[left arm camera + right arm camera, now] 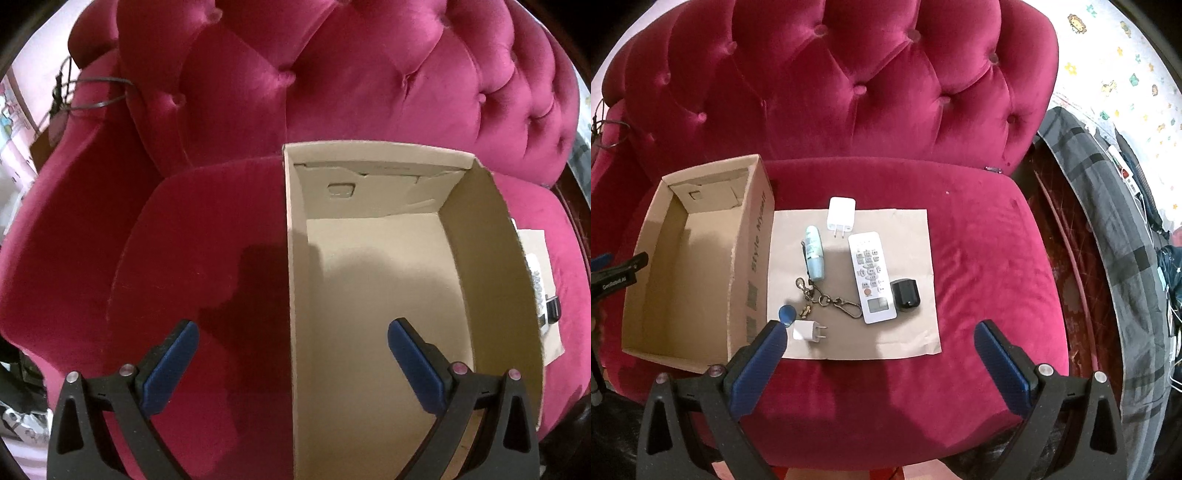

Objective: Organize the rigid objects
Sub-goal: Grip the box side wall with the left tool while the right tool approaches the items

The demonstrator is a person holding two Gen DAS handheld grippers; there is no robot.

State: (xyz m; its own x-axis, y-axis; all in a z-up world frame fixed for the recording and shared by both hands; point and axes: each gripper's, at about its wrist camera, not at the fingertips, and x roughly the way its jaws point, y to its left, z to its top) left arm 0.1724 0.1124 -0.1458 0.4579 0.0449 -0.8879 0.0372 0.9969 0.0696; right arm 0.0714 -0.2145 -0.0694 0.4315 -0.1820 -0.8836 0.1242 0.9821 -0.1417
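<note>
right gripper (881, 339): I've got it spread wide, empty, hovering over the front edge of the seat (990, 258). All loose items lie ahead of it, 11 to 12 o'clock.
nearest item: small white plug (807, 331), at 11 o'clock just past my left fingertip (772, 341), prongs pointing to 3 o'clock. Blue key tag (786, 315) touches its far corner.
key relation: I'd judge the plug the first pick; it sits off-centre to the left, so the jaws need a shift toward 10 o'clock before closing.
keychain (831, 301): chain and clasps strung left-right just behind the plug, could snag.
remote (871, 277): long axis runs 12 to 6, slightly tilted, dead ahead. Black adapter (905, 295) sits just beside its right edge.
further: pale blue tube (814, 256) lying lengthwise at 11 o'clock; large white charger (841, 214) at 12, farthest, prongs toward me.
base: everything rests on a brown paper sheet (905, 229).
cardboard box (690, 266): open, empty, at 9–10 o'clock, its wall touching the sheet's left edge.
left gripper (293, 349): spread, empty, straddling the near left wall of the box; farther from the items, so right does the picking.
</note>
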